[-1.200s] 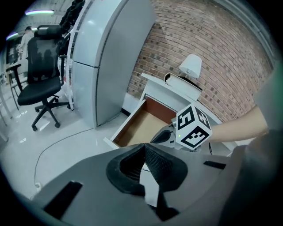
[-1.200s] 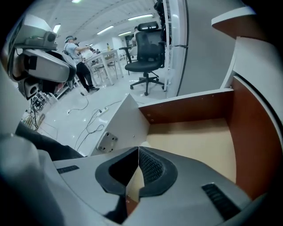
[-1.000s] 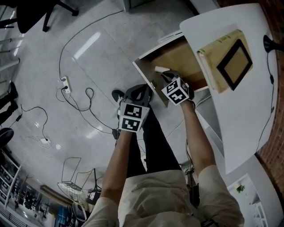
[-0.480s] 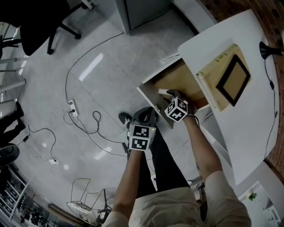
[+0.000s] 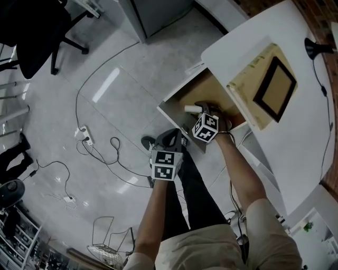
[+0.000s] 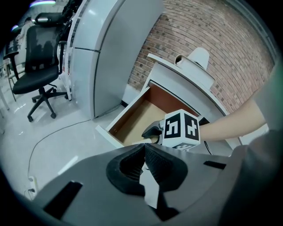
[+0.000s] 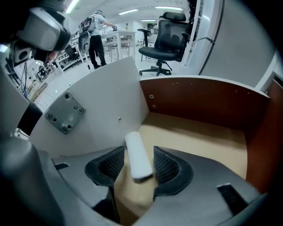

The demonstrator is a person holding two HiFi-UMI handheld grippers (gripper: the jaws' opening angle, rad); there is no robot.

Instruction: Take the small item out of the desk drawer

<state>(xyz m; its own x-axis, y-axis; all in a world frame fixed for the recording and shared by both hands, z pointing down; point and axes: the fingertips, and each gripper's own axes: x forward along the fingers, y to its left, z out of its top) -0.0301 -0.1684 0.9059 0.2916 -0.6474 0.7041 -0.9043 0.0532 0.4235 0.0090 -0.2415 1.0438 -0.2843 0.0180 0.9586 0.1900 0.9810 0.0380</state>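
So the drawer (image 5: pixel 211 89) stuck out from under the desk (image 5: pixel 296 132). The item (image 7: pixel 135 145) lay inside it near the front panel, right between the right gripper's (image 7: pixel 139 154) jaws, which were opening. The left gripper (image 6: pixel 144 152) hung outside the drawer, just in front of it, over the floor. On the desk a frame (image 5: pixel 274 87) sat on a pad (image 5: pixel 245 87), with a lamp (image 5: pixel 314 48) off to their right. A chair (image 5: pixel 31 26) and a cabinet (image 5: pixel 153 13) stood beyond the drawer, and a power strip (image 5: pixel 84 136) lay on the floor to the left.
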